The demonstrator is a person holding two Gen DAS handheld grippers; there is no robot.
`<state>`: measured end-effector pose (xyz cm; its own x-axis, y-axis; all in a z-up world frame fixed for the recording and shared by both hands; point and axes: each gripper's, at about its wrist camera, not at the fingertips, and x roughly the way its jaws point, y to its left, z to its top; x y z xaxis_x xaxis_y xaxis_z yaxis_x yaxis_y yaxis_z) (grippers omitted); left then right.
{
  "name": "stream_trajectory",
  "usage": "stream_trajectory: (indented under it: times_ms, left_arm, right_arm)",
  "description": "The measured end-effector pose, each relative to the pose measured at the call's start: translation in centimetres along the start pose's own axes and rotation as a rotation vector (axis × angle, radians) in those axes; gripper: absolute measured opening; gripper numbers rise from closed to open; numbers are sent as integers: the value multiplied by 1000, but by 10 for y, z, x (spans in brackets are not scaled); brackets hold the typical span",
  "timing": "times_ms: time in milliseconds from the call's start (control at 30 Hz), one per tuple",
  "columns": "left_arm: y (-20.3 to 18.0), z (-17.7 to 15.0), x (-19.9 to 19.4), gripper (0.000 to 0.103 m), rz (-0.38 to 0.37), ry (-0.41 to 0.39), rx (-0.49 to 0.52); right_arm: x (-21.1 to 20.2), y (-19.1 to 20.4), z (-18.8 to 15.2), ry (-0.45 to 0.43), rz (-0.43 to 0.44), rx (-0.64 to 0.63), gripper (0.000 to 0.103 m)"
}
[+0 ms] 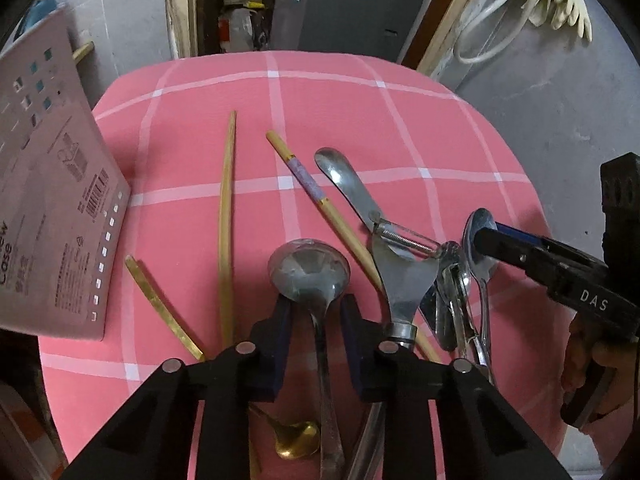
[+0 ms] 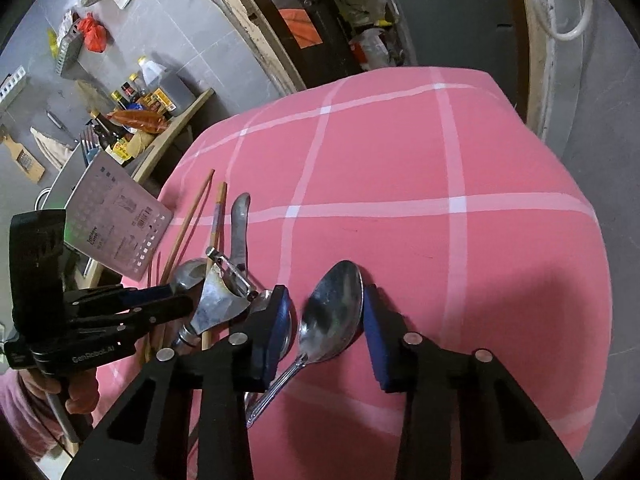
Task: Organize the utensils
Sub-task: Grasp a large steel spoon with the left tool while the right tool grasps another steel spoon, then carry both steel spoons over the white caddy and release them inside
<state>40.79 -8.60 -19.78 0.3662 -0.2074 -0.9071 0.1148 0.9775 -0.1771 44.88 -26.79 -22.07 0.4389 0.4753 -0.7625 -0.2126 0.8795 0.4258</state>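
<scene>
Right claw (image 2: pixel 326 316) open round spoon (image 2: pixel 330 316) (left claw (image 1: pixel 316 316) open too), bare cloth (image 2: pixel 460 160) beyond.

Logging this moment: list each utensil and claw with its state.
Left claw: open, astride large spoon.
Large spoon: flat, ungripped.
Right claw: open, astride small spoon.
Small spoon: flat, ungripped.
Peeler: lying over chopstick.
Patterned chopstick: lying loose.

A pink booklet (image 1: pixel 52 200) lies on the checked pink tablecloth (image 1: pixel 340 120), with rubber gloves (image 1: pixel 556 0) hanging beyond it.
</scene>
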Motion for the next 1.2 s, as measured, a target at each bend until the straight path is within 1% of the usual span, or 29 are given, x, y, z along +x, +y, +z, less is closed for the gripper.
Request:
stream_trajectory:
  times_ms: [67, 133, 167, 200, 233, 333, 433, 533, 633, 867, 1067, 1200]
  left_arm:
    - [1, 3, 2, 17, -3, 18, 3]
    - [1, 5, 3, 10, -13, 37, 1]
    - [3, 6, 4, 10, -18, 43, -1]
    - [4, 6, 4, 9, -21, 47, -4]
    - [5, 6, 4, 9, -21, 51, -7]
    - [7, 3, 1, 8, -27, 49, -15]
    - [8, 1, -3, 7, -40, 38, -25]
    - [5, -5, -16, 7, -41, 1, -14]
    - [-1, -10, -30, 7, -26, -56, 12]
    - [-5, -18, -67, 7, -48, -211, 12]
    - [-5, -16, -95, 7, -72, -298, 7]
    - [-1, -11, -111, 6, -76, -341, -7]
  right_arm:
    - [1, -3, 0, 6, 17, 26, 27]
    - [2, -7, 0, 10, 26, 49, 16]
    - [2, -9, -1, 15, 32, 67, 13]
    - [3, -10, -2, 17, 35, 79, 7]
    - [4, -11, -3, 21, 39, 96, 4]
    - [2, -13, -7, 15, 58, 130, 2]
    - [-8, -10, -12, -13, 69, 144, 2]
    - [-21, -4, -18, -45, 68, 128, 2]
    - [-36, 4, -21, -77, 57, 107, 2]
    - [-86, 21, -23, -204, 42, 70, 2]
    - [-125, 39, -15, -310, 38, 46, 2]
    - [-142, 53, -9, -361, 34, 7, 2]
